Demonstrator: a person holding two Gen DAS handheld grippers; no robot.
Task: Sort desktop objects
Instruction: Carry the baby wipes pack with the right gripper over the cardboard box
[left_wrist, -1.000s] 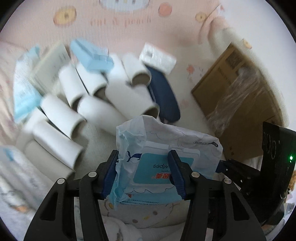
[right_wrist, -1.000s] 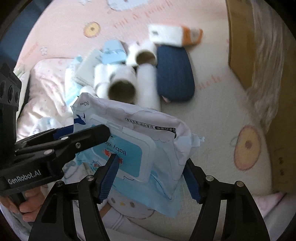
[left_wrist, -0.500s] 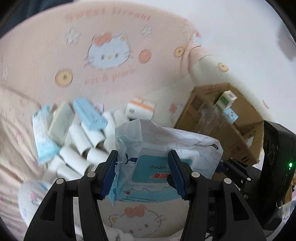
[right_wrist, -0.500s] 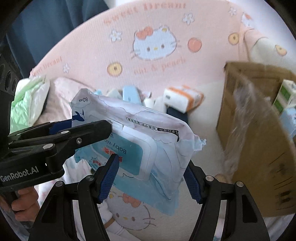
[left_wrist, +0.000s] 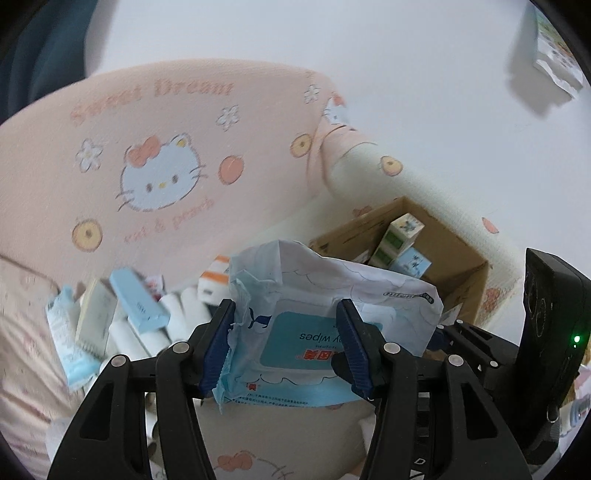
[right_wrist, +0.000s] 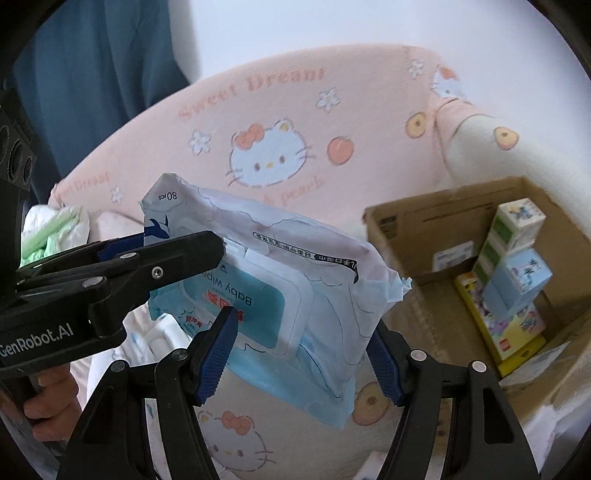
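left gripper (left_wrist: 284, 343): I've got it clamped on one end of the baby wipes pack (left_wrist: 325, 325)
right gripper (right_wrist: 301, 350): clamped on the other end
wipes pack: in the air between both
cardboard box (right_wrist: 413, 240): just right, small cartons (right_wrist: 517, 258) inside
paper rolls (left_wrist: 181, 314): piled lower left

**Pastels on pink, with blue pads**

The pack of baby wipes (right_wrist: 280, 291) is white and pale blue with a teal lid panel and red characters. Behind it, the pink cushion (left_wrist: 147, 155) carries a white cat face, an orange bow, peaches and flowers. Right of the pack, the brown cardboard box (right_wrist: 436, 229) holds green, blue and yellow cartons.
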